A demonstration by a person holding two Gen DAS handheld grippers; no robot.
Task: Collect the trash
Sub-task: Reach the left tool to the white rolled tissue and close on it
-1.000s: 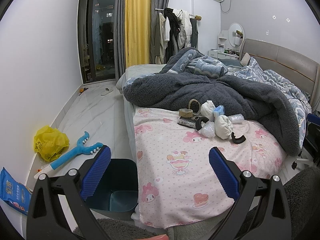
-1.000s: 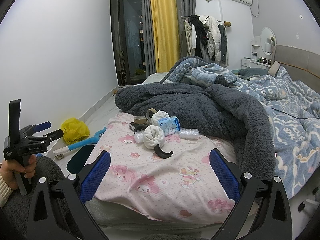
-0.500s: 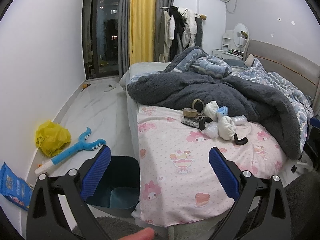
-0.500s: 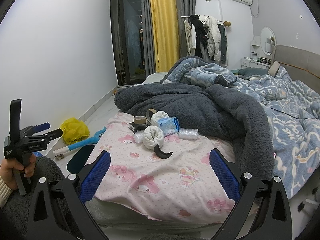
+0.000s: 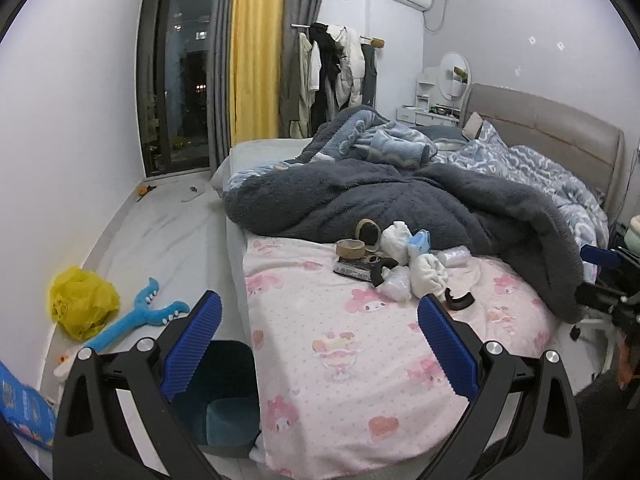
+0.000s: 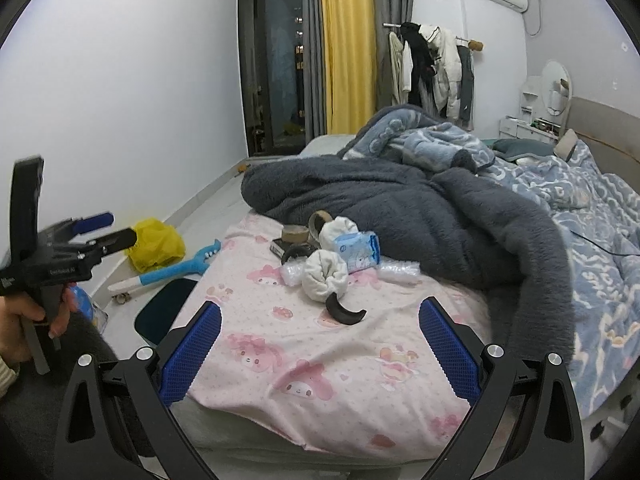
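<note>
Since the earlier frames, both of my views are sitting slightly nearer the bed; the pile itself is lying as before.

Item 1: left gripper, blue ribbed pads, jaws standing wide, gripping nothing, hanging over the near corner of the pink cartoon-print bedsheet. In the right view I am seeing it at the left edge, held in a bare hand; white lettering on its black body is too small for me to read.

Item 2: right gripper, same blue pads, jaws spread wide and empty, facing the trash pile from the foot of the bed.

Item 3: trash pile, lying mid-sheet just before the dark grey fleece blanket. It is comprising: two brown cardboard tape rolls; balled white cloth; a light-blue tissue packet, print unreadable; crinkled clear plastic wrap; a black curved piece nearest the grippers.

Item 4: dark teal plastic bin, standing on the floor against the bed's side.

Item 5: floor lot beside the wall: yellow plastic bag, blue plush grabber toy.
</note>
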